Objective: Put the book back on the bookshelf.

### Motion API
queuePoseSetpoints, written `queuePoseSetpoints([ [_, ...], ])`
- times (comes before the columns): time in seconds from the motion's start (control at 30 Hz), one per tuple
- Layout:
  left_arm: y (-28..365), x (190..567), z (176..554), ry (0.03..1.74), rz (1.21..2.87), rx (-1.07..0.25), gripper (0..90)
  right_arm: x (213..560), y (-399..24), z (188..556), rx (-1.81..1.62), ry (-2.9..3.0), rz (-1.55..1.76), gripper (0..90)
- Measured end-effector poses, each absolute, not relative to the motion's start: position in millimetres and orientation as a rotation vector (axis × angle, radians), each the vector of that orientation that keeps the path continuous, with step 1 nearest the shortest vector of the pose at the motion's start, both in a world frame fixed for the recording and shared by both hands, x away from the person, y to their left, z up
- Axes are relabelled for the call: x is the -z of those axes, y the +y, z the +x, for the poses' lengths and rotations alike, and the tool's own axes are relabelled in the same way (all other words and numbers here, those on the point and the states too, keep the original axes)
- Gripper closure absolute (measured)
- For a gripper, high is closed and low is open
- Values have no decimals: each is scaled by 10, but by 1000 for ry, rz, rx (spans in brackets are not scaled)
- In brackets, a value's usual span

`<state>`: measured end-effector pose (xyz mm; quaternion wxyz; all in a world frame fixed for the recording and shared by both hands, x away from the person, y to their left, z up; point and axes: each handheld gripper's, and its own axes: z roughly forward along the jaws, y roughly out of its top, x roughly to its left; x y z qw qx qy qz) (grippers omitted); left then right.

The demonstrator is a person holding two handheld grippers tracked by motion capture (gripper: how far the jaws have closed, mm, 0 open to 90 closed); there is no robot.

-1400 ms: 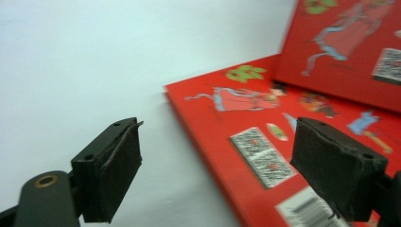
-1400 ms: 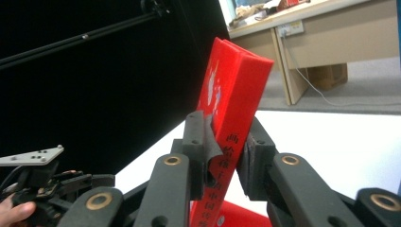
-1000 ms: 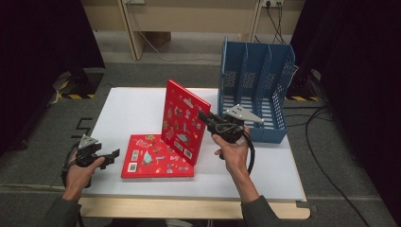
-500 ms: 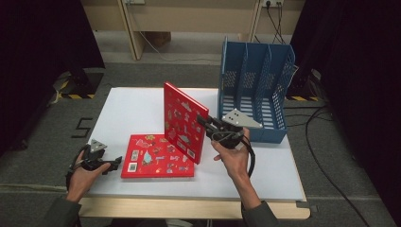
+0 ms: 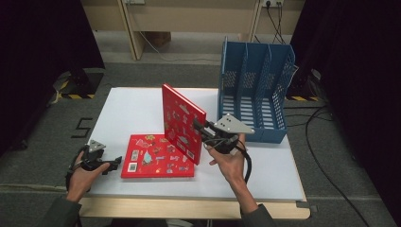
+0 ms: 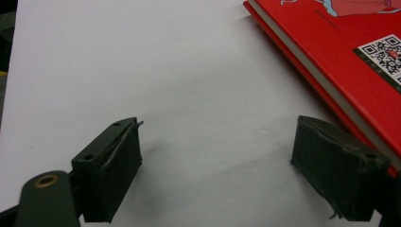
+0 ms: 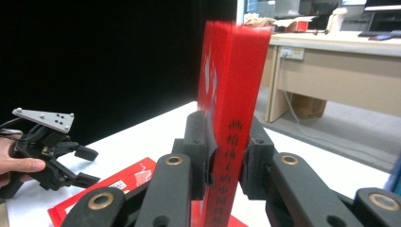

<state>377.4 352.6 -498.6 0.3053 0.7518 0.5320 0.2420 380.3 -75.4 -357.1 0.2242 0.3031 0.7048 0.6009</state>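
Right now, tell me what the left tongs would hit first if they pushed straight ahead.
Probably the flat red book: the left tongs stand open beside its near-left edge, pointing toward it in the high view. Its edge sits by one pad, so they may just graze it.

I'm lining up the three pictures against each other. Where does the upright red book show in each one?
High view: upright red book at table centre, right gripper clamped on its edge.
Left gripper view: I can't place it there.
Right gripper view: its spine rises centre, between the jaws.
Shared landmark: the flat red book.
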Motion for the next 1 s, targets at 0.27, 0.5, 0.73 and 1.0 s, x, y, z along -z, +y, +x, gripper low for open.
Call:
queuePoseSetpoints([
  [0.27, 3525, 4984, 3774, 1405, 1995, -642, 154, 3747, -627, 3844, -1653, 1957, 827, 758],
  [0.5, 3520, 4982, 3773, 1396, 2001, -650, 157, 3864, -575, 3909, -1655, 1966, 843, 756],
  [0.73, 3521, 4982, 3774, 1395, 2002, -650, 157, 3957, -527, 3962, -1700, 1965, 858, 756],
  [1.0, 3520, 4982, 3772, 1394, 2002, -650, 158, 4065, -493, 4017, -1728, 1965, 863, 753],
])
